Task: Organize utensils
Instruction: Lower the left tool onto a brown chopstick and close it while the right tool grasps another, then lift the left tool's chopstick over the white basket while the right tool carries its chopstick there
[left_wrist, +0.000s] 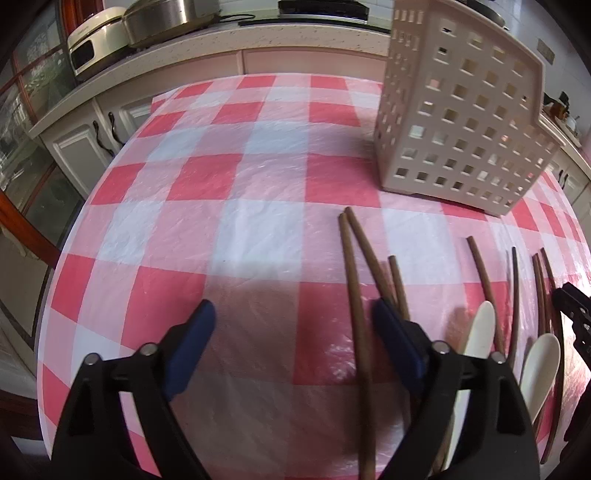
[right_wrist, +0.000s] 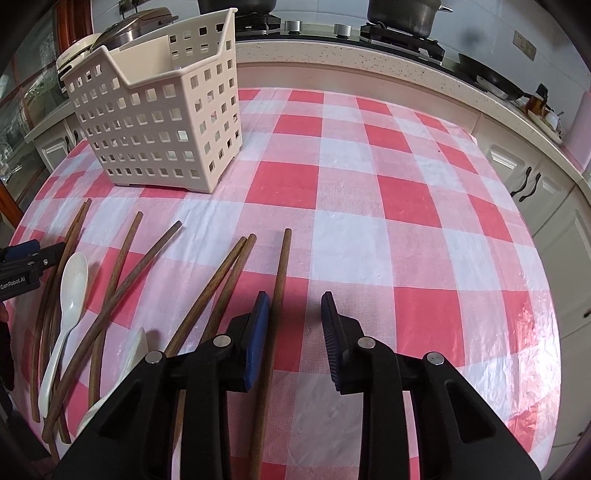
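A cream perforated basket (left_wrist: 461, 122) (right_wrist: 159, 122) stands upright on the red-and-white checked table (left_wrist: 229, 177) (right_wrist: 369, 192). Several brown wooden chopsticks (left_wrist: 354, 280) (right_wrist: 122, 258) and two white spoons (left_wrist: 480, 325) (right_wrist: 72, 288) lie loose in front of it. My left gripper (left_wrist: 295, 328) is open low over the cloth, with one chopstick just inside its right finger (left_wrist: 391, 332). My right gripper (right_wrist: 295, 321) is open, narrower, and straddles a single chopstick (right_wrist: 281, 273) that lies against the left pad (right_wrist: 258, 325); the right pad stands apart from it.
A kitchen counter (right_wrist: 369, 59) with a stove, pots and a cooker runs behind the table, with white cabinets (right_wrist: 546, 206) below. The table edge curves away at the left (left_wrist: 74, 221) and right (right_wrist: 532, 258). My left gripper's tip (right_wrist: 22, 254) shows at the right wrist view's left edge.
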